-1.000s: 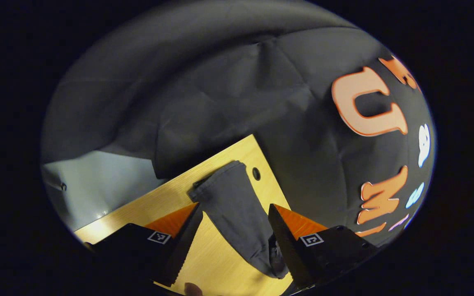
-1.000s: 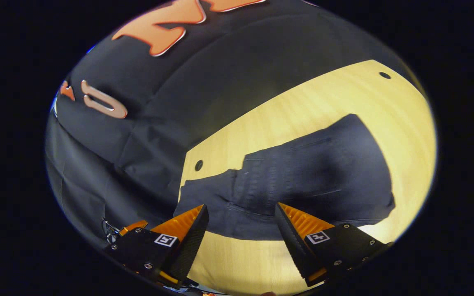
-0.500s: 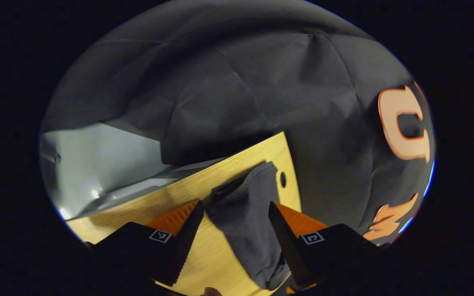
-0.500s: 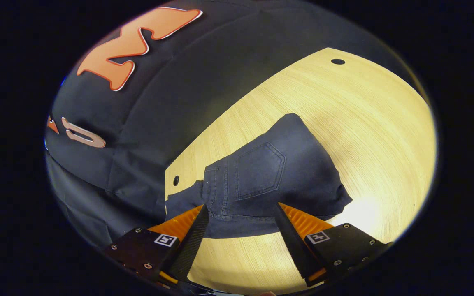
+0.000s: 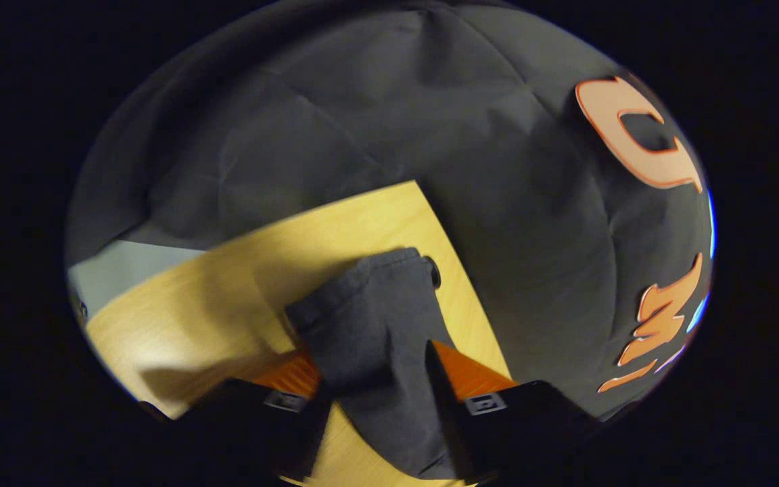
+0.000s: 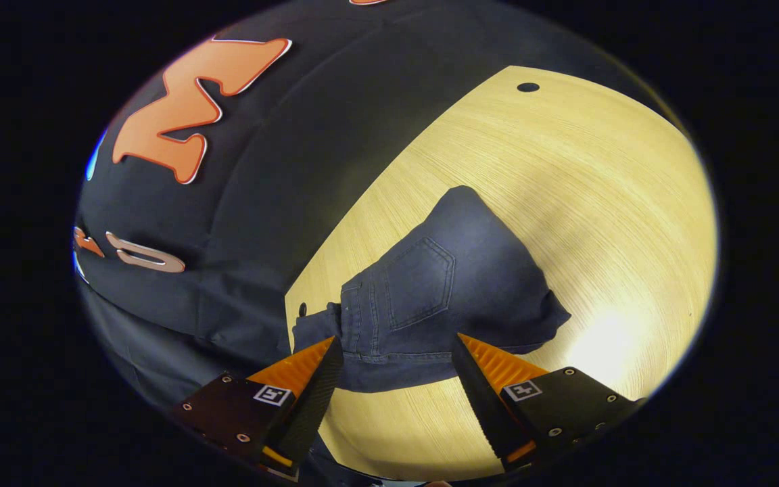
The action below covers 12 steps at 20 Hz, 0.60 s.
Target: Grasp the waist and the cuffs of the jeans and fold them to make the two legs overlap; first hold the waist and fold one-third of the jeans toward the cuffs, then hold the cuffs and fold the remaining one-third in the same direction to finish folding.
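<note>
The jeans [image 6: 430, 297] are lying bunched on the wooden surface [image 6: 565, 176], not folded yet. The left hand-held gripper [image 5: 369, 379] is sitting around a leg, fingers apart. The right hand-held gripper [image 6: 396, 379] is waiting wide apart at the waist's 6 o'clock.

Recording booth (cloth wall [image 5: 362, 122], wooden table [image 6: 565, 176]).

Ahead of the right gripper [image 6: 395, 379], the jeans [image 6: 450, 284] are dark blue denim with paler stitching round a back pocket. They lie on a pale yellow wood-grain table [image 6: 606, 203]. Between the left gripper's [image 5: 369, 385] fingers, the jeans' leg [image 5: 376, 325] looks charcoal grey.
</note>
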Each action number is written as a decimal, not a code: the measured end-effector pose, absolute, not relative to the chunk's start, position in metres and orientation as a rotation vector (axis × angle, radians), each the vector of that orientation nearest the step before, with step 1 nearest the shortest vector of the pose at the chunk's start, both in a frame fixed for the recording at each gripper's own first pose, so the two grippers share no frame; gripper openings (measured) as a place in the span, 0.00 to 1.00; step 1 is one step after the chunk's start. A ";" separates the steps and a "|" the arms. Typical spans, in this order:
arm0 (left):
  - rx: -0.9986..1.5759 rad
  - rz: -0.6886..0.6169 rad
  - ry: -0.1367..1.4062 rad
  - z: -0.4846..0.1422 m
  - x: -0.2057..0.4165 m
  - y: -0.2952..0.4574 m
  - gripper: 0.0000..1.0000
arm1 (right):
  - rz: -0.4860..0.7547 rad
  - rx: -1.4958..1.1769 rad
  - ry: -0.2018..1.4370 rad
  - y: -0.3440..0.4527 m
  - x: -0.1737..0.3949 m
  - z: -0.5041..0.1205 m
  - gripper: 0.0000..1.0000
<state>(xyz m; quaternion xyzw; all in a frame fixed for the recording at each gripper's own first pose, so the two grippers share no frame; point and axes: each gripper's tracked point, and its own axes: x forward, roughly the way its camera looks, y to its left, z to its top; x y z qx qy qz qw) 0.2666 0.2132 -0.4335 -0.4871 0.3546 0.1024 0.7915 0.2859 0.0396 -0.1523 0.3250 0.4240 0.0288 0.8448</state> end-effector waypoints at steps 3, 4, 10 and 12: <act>-1.058 0.234 0.734 -0.417 0.279 0.210 0.01 | 0.061 0.665 0.879 0.029 0.279 -0.148 0.98; -1.013 0.215 0.724 -0.411 0.277 0.208 0.01 | 0.064 0.668 0.873 0.026 0.279 -0.146 0.98; -0.753 0.154 0.614 -0.327 0.269 0.186 0.01 | 0.111 0.717 0.834 0.014 0.274 -0.130 0.98; -0.662 0.135 0.584 -0.302 0.273 0.166 0.01 | 0.137 0.734 0.819 0.011 0.270 -0.122 0.98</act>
